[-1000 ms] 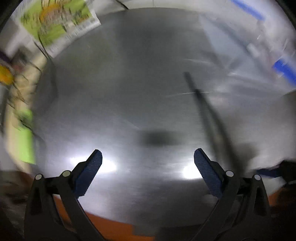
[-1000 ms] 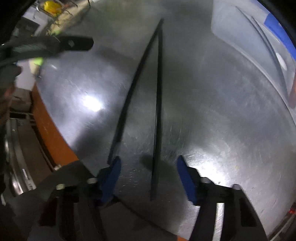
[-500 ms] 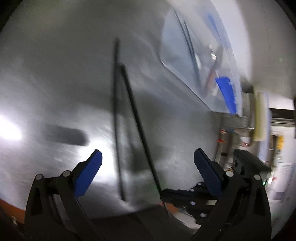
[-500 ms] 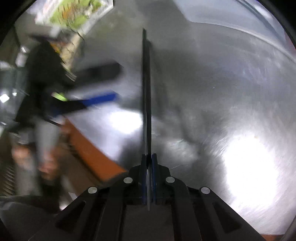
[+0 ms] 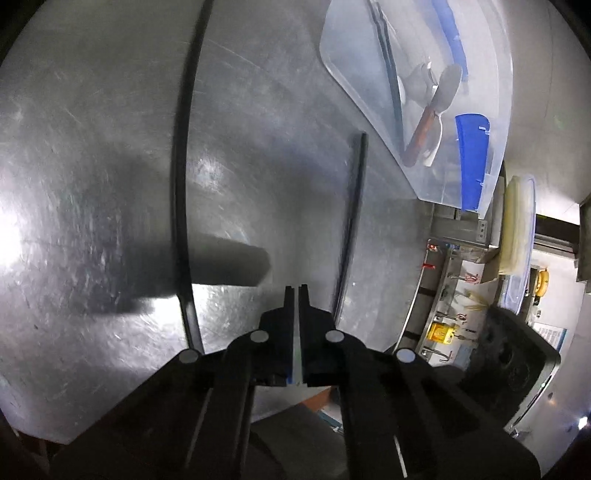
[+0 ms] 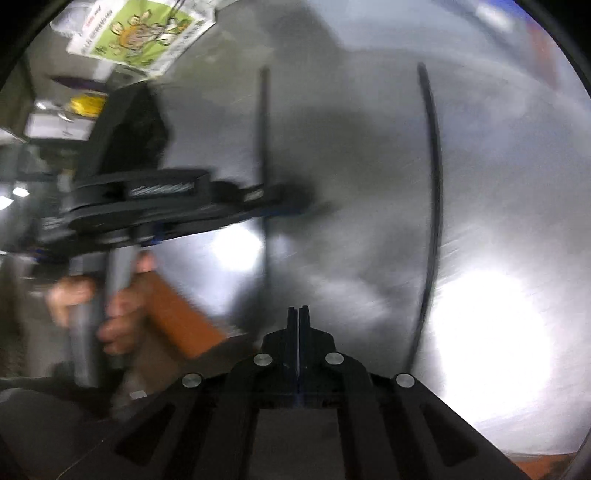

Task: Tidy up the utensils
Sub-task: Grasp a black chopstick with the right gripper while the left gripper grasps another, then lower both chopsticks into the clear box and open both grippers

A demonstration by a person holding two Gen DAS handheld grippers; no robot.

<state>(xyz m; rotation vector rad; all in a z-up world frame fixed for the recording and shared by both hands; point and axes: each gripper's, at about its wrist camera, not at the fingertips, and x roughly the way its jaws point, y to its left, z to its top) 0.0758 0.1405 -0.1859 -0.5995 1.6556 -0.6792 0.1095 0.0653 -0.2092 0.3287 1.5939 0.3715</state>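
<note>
Two long black chopsticks lie on the steel table: one left of my left gripper, the other just right of it. My left gripper is shut with nothing between its pads. In the blurred right wrist view my right gripper is shut and empty, between the two chopsticks. The left gripper shows there, its tip over one chopstick. A clear plastic tray at the far right holds spoons, dark sticks and a blue utensil.
A green printed sheet lies at the table's far corner. The orange table edge runs near the person's hand. Beyond the table's right edge are shelves, a lidded container and a yellow object.
Both grippers went from open to shut. The right gripper closed on a chopstick half a second ago and now holds nothing. The left gripper swung over the chopsticks; the sticks now lie wider apart.
</note>
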